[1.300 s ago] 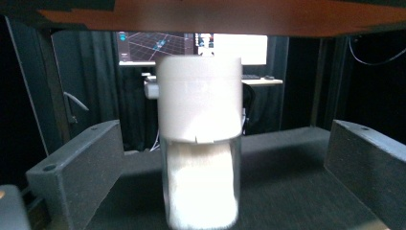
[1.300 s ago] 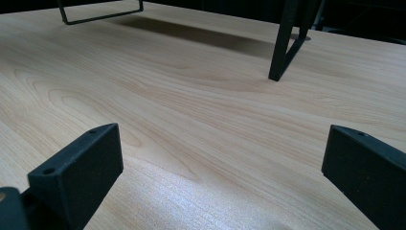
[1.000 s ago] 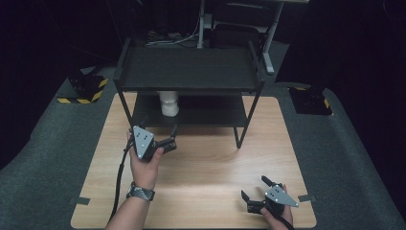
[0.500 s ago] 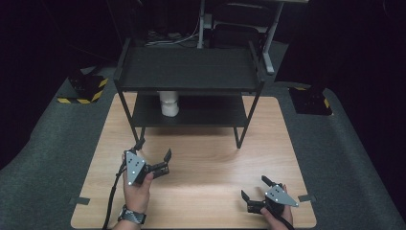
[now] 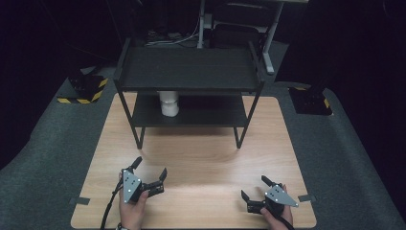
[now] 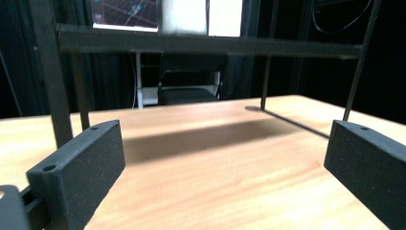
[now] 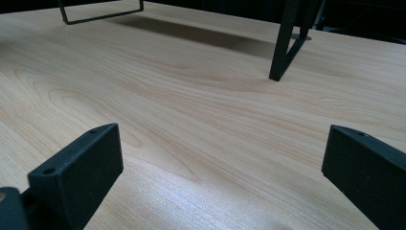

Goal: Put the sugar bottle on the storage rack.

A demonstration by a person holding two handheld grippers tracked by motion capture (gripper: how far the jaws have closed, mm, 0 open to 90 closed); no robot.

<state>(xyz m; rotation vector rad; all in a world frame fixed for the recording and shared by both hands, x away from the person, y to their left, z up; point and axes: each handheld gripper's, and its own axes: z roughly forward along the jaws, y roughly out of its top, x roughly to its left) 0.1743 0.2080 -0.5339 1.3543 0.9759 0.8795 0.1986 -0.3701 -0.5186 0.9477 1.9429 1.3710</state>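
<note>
A black two-tier rack stands at the back of the wooden table. A white cup sits on its lower shelf, left of centre; its blurred white base appears above the shelf edge in the left gripper view. My left gripper rests low near the table's front left, open and empty, jaws wide apart. My right gripper lies at the front right, open and empty too. A black rack leg stands ahead in the right gripper view.
Yellow-and-black striped stand bases sit on the grey floor at both sides of the table. A chair and desk legs stand behind the rack. Bare wood lies between the grippers and the rack.
My left gripper has pulled back from near the rack toward the table's front left edge and sunk lower. The right gripper has stayed in place.
</note>
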